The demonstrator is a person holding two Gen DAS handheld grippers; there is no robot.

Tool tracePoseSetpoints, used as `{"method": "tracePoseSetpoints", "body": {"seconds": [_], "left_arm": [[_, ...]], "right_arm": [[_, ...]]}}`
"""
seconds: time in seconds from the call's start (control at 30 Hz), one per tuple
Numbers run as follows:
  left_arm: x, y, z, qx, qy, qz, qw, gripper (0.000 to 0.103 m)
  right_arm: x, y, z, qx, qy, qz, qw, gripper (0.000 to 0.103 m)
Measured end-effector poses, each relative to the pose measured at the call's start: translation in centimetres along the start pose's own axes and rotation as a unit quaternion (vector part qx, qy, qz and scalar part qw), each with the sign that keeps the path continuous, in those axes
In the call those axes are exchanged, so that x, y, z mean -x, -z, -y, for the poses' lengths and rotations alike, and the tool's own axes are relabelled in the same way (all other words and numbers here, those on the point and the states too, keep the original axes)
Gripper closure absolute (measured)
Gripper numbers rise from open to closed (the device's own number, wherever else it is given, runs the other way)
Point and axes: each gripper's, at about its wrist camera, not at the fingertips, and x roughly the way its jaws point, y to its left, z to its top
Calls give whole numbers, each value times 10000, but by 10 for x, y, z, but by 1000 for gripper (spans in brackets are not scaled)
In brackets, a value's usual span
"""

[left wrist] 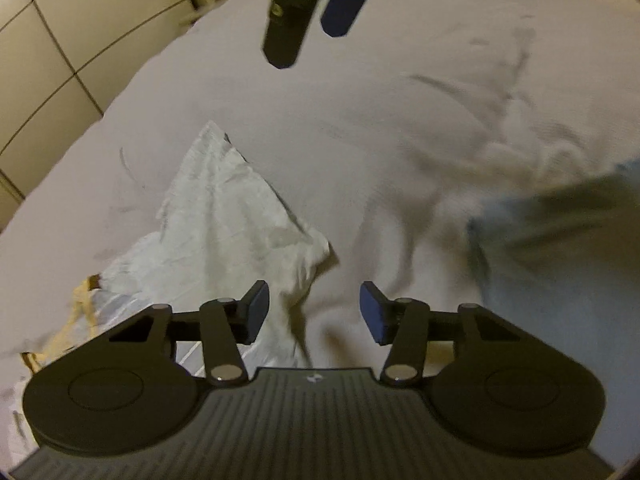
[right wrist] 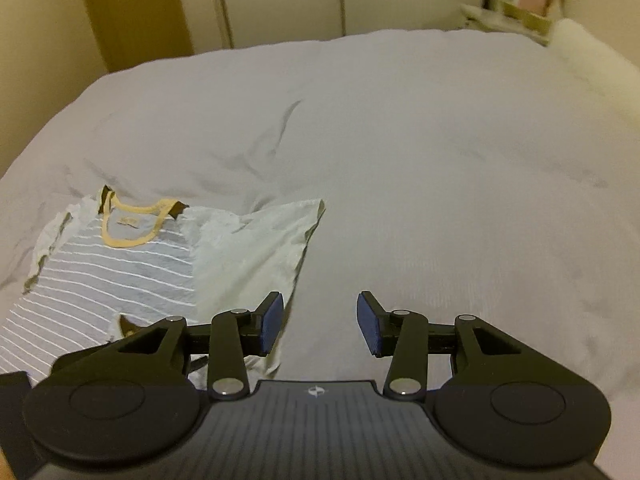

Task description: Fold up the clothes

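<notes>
Bedding fills both views: a pale grey duvet [right wrist: 400, 140] covers the bed. On its near left side in the right wrist view lies a striped T-shirt [right wrist: 120, 272], grey with thin white lines and a yellow neckband [right wrist: 132, 222]; one side is folded over so the plain pale inside [right wrist: 248, 256] faces up. The right claw [right wrist: 320, 320] hangs just above the duvet beside the shirt's folded edge, jaws spread wide and empty, its left pad over the cloth's rim. In the left wrist view the left claw [left wrist: 314, 310] is also spread open with nothing between its pads, hovering over the pale folded part of the shirt [left wrist: 232, 216], whose point runs away towards the far side. The other claw shows at the top of that view, blurred. A blurred light-blue cloth [left wrist: 560, 240] lies at the right.
</notes>
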Motion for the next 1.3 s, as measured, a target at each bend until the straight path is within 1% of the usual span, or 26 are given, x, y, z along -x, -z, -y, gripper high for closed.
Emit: {"method": "tracePoseSetpoints", "body": {"seconds": [0.03, 0.07, 0.1, 0.13, 0.2, 0.23, 0.27, 0.43, 0.57, 0.67, 0.7, 0.73, 0.77, 0.8, 0.83, 0.93, 1.03, 1.07, 1.13, 1.17, 1.2, 1.23, 1.27, 1.3], "left_arm": [[-9, -2, 0, 12, -3, -43, 10000, 62], [-15, -3, 0, 26, 13, -64, 10000, 66], [-20, -3, -1, 43, 26, -64, 10000, 72], [-23, -4, -2, 79, 2, -43, 10000, 75], [-27, -4, -5, 162, -65, 8, 9998, 94], [-25, -3, -8, 261, -103, 58, 9996, 99], [-23, -2, -12, 400, -119, 112, 9991, 102], [-12, 2, -25, 934, -61, 241, 9953, 102], [-14, 5, -29, 1125, 1, 251, 9933, 102], [-15, 9, -32, 1253, 61, 276, 9917, 102], [-15, 10, -32, 1298, 85, 287, 9911, 102], [-15, 11, -34, 1342, 125, 301, 9904, 102], [-15, 12, -35, 1377, 151, 316, 9899, 102], [-14, 12, -36, 1401, 177, 334, 9894, 102], [-13, 13, -36, 1418, 212, 351, 9890, 102], [-9, 13, -40, 1511, 345, 472, 9868, 102], [-2, 14, -52, 1873, 491, 618, 9791, 102], [0, 16, -59, 2153, 541, 633, 9730, 102], [3, 24, -78, 2806, 610, 617, 9559, 102], [4, 29, -88, 3144, 623, 590, 9454, 102], [4, 37, -99, 3532, 666, 524, 9317, 102], [2, 46, -110, 3928, 716, 448, 9157, 103], [0, 56, -120, 4271, 775, 346, 9002, 103], [-3, 67, -129, 4603, 841, 243, 8835, 103]], "right_arm": [[-8, -3, 4, -1, -43, -40, 10000, 59], [-15, -5, 8, -5, -88, -82, 9999, 59], [-22, -8, 10, 6, -132, -108, 9999, 59], [-29, -11, 12, 20, -175, -130, 9998, 59], [-42, -18, 14, 106, -264, -158, 9995, 59], [-48, -22, 15, 154, -297, -155, 9993, 59], [-55, -27, 15, 165, -331, -155, 9992, 59], [-90, -53, 14, 106, -550, -186, 9983, 59], [-126, -70, 15, -93, -632, -353, 9973, 59], [-143, -78, 21, -422, -692, -478, 9956, 59], [-148, -79, 22, -501, -742, -533, 9946, 61], [-151, -80, 23, -532, -764, -594, 9939, 66], [-153, -81, 23, -539, -774, -665, 9933, 81], [-154, -83, 23, -546, -750, -719, 9931, 93], [-153, -85, 23, -568, -716, -761, 9929, 99], [-143, -92, 17, -574, -496, -792, 9940, 100], [-130, -103, -9, -231, -133, -835, 9962, 100], [-128, -107, -22, -120, -127, -823, 9965, 100], [-126, -115, -47, 94, -152, -787, 9967, 99], [-126, -118, -60, 208, -316, -757, 9964, 99], [-128, -121, -72, 307, -618, -700, 9952, 97], [-130, -123, -83, 401, -941, -636, 9927, 91], [-131, -124, -88, 408, -1085, -569, 9916, 75], [-131, -125, -92, 398, -1193, -502, 9908, 68]]}}
